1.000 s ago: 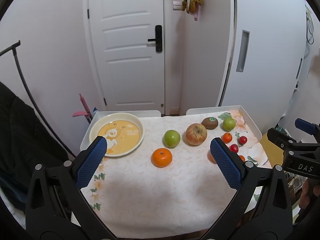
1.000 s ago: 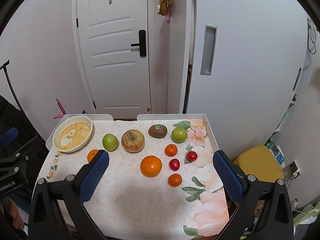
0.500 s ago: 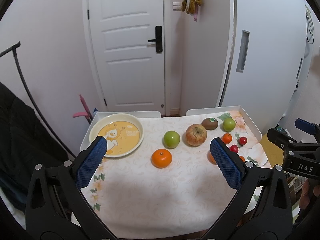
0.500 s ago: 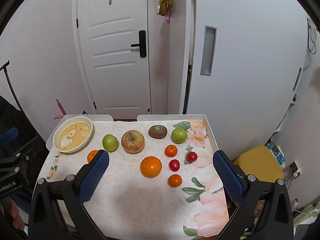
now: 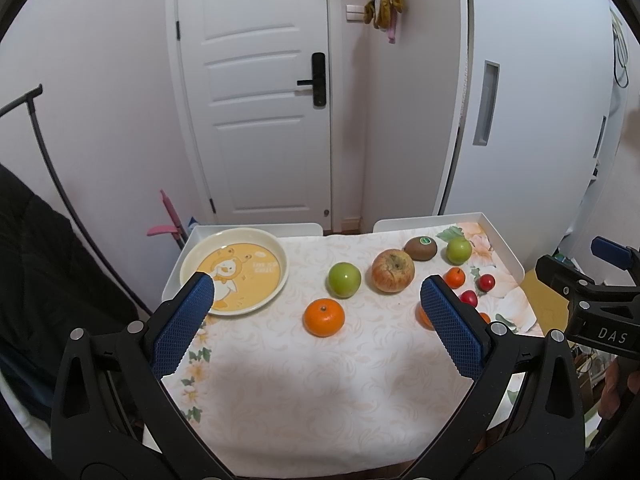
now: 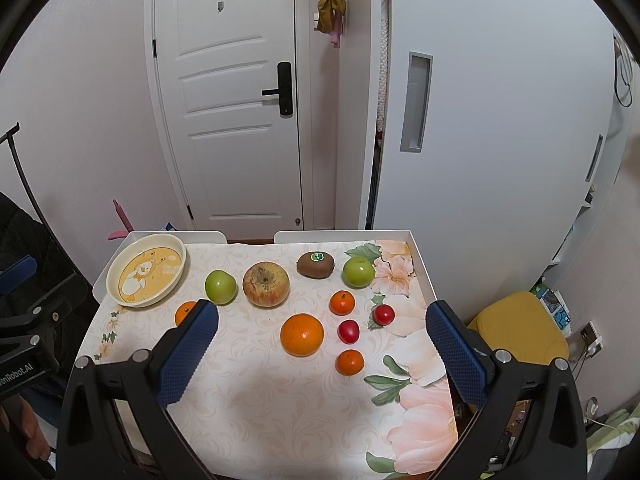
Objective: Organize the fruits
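Judging by the empty plate [image 6: 146, 272] at upper left, nothing is sorted yet: all fruits [image 6: 301, 334] lie scattered on the tabletop [image 6: 280, 420]; left tool [image 5: 316, 308] and right tool [image 6: 322, 338] hover spread wide, holding nothing.

A cream plate [image 6: 146, 270] with a yellow duck print sits upper left, beside green apples [image 6: 220, 286], an orange [image 6: 301, 334] and a floral-patterned tablecloth [image 6: 416, 400].

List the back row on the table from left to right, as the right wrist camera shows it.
Yellow plate → green apple → big red-yellow apple → kiwi → second green apple.
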The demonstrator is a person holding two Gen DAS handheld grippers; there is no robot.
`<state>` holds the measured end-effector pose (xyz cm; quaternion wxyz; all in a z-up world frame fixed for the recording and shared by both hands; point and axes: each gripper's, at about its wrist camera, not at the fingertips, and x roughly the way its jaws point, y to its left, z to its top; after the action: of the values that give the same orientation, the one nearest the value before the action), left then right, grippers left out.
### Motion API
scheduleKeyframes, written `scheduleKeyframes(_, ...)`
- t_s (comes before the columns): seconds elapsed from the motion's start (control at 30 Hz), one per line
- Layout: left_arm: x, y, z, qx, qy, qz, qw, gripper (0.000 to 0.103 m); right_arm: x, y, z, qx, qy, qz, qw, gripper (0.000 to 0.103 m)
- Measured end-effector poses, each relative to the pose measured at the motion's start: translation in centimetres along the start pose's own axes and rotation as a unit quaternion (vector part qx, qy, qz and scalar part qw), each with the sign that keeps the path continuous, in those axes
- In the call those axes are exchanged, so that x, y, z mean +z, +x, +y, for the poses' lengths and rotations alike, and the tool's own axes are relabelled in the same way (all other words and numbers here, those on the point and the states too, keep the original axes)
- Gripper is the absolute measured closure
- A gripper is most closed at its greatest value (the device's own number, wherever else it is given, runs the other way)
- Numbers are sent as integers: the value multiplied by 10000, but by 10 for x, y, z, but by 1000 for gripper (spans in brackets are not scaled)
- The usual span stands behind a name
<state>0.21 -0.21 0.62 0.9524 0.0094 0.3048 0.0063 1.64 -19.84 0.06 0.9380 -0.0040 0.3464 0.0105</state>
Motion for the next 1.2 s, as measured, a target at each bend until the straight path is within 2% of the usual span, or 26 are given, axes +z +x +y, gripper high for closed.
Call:
scheduleKeyframes(0.83, 0, 3, 5, 3, -33, 36, 10000, 0, 1, 0, 0, 26, -2, -7, 10000, 0)
scheduleKeyframes(1.0, -8, 11, 7, 102, -93, 136, 9998, 0, -3, 5, 1, 90, -51, 132, 9999, 0)
scheduleKeyframes(1.2, -17, 27, -1, 96, -18, 332, 9994, 0, -19, 28, -3, 240, -92, 510, 9984, 0)
